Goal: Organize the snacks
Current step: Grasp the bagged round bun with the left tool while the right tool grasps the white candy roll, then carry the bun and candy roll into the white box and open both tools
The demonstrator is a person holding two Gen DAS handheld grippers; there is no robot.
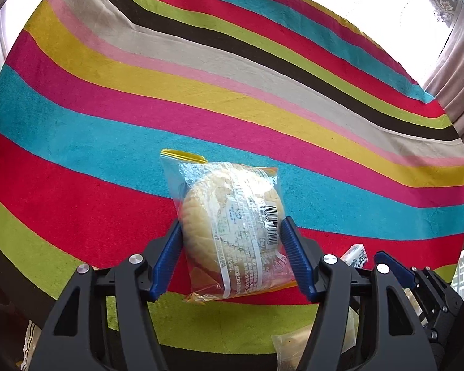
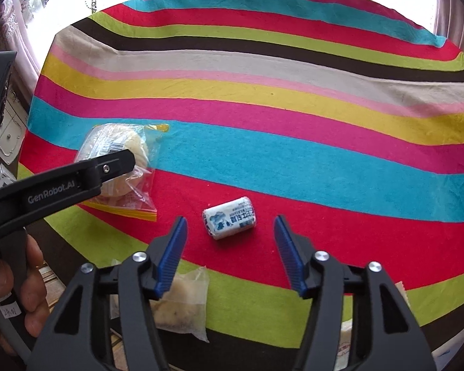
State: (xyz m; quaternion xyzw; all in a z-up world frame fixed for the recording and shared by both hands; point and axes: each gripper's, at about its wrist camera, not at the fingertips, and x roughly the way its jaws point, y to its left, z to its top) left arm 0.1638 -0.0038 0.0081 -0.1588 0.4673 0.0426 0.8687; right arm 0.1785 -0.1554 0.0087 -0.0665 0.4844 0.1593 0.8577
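On the left, the left gripper (image 1: 230, 249) closes its blue pads on the sides of the bagged pastry (image 1: 232, 228), so it is held firmly on the striped tabletop (image 1: 201, 99). To the right, the small white snack roll (image 2: 229, 218) lies free on the red stripe; the right gripper (image 2: 230, 249) stands open around it, touching nothing, probably so the roll stays there.

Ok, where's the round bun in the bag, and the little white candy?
Bagged bun (image 1: 229, 225): left wrist view, on the bun's label.
White candy (image 2: 229, 218): right wrist view, middle of its wrapper.
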